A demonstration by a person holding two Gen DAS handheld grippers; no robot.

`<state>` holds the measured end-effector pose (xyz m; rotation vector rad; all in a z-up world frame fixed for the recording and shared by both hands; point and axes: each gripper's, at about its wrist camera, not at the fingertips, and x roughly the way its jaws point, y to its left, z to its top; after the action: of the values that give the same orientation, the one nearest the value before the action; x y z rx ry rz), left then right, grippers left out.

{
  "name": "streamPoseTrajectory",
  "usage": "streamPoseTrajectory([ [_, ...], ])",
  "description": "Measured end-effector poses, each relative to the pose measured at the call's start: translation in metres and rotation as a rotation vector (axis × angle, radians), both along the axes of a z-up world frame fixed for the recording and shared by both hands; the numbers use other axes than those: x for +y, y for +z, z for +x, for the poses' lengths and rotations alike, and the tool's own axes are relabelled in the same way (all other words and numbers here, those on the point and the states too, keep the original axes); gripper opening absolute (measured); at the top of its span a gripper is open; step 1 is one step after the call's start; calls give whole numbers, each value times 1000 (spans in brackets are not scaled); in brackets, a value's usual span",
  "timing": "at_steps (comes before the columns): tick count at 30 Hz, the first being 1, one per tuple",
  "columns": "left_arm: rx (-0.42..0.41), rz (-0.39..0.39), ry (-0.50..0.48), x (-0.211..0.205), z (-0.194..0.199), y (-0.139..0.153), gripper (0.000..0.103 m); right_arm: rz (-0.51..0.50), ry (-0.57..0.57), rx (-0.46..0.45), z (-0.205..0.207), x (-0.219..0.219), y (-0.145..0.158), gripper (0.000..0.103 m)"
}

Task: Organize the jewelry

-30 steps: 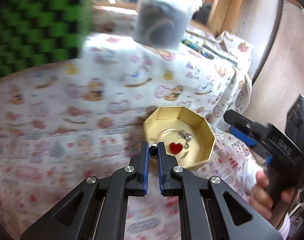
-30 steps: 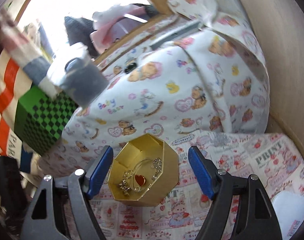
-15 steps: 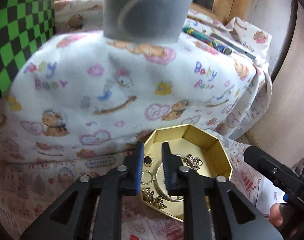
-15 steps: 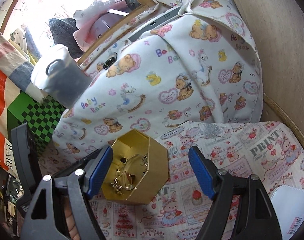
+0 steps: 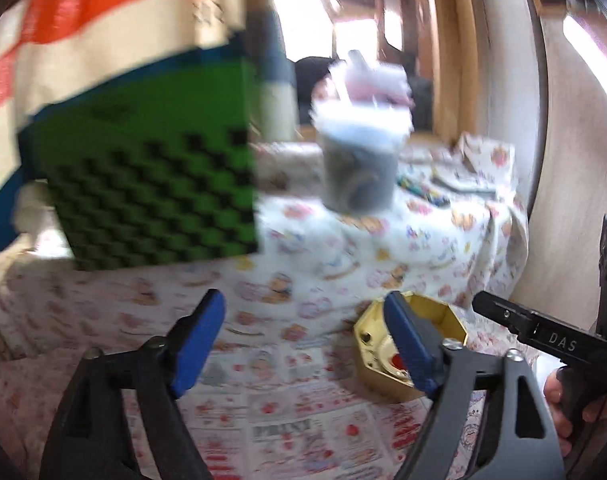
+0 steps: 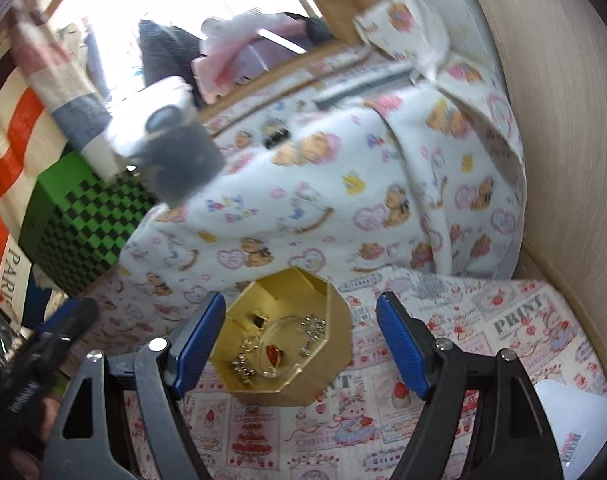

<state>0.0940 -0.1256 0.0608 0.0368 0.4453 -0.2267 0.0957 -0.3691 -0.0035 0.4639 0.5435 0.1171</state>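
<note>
A soft printed cloth (image 6: 443,452) carries the gold box (image 6: 335,316) of jewelry (image 6: 279,354); both the left hand-held gripper (image 5: 303,340) and right hand-held gripper (image 6: 299,344) gape empty. A nudge could tip it, spilling pieces.

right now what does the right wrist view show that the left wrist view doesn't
Only the right wrist view shows the box's dividers, with a dark-stoned piece in a side compartment and chains by the red heart pendant. Only the left wrist view shows the open left gripper. Both show the gold octagonal box, the green checkered box and the grey cup.
</note>
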Motion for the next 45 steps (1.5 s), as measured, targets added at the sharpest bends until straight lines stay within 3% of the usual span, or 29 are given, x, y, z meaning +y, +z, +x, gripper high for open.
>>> streamPoseTrajectory([
  [5,-109,-10,44,36,-33,19,98,-33,25,-78,-15,14,18,82],
  [9,-159,-71,54,63,-56,29,102,-67,44,-137,-28,28,30,91],
  [14,-211,-45,69,78,-68,28,102,-137,49,-207,-44,47,39,100],
  [21,-157,-57,107,95,-57,-1,102,-237,48,-248,-51,73,36,103],
  [33,-108,-58,148,110,-53,-63,102,-324,6,-298,-47,96,8,103],
  [45,-154,-61,178,117,-58,-62,102,-400,-28,-304,-50,108,-4,103],
])
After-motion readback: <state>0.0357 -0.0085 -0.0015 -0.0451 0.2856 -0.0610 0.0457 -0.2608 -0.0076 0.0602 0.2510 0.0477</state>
